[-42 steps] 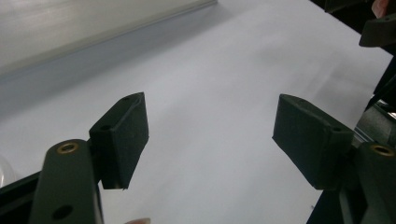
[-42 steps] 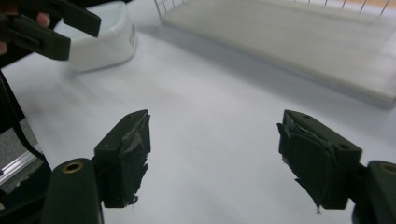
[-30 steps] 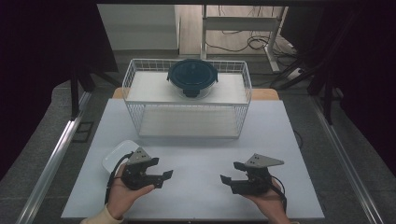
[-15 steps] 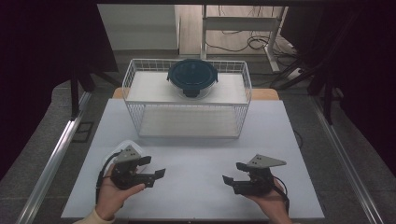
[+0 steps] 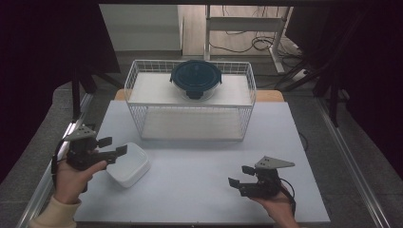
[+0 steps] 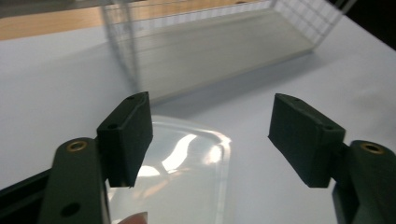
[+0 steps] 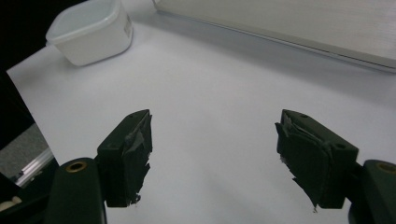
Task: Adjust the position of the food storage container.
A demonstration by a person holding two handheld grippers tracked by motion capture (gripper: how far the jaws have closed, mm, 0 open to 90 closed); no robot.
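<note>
I'm still at the very start here: my left gripper [image 5: 110, 147] hangs over the white container [image 5: 127, 164] near the table's [image 5: 199, 190] left edge, toward the front corner, with its jaws spread wide and nothing between them. In the left gripper view the container [image 6: 187, 177] sits just below and between the jaws, one pad over its near side, but I can't tell whether anything touches it; I judge it isn't gripped yet. My right gripper [image 5: 240, 176] waits near the front right of the table, jaws also wide open and holding nothing, well apart from the container.

So, as I read it, nothing is picked up or placed yet. Closing on the container and carrying it somewhere, likely the wire basket [image 5: 190, 102] at the table's back edge, is all still ahead.

Count: one white container on the table, one wire basket with two levels, one dark round lidded bowl [image 5: 196, 78] on the basket's upper level, two grippers. The basket's lower level looks bare
</note>
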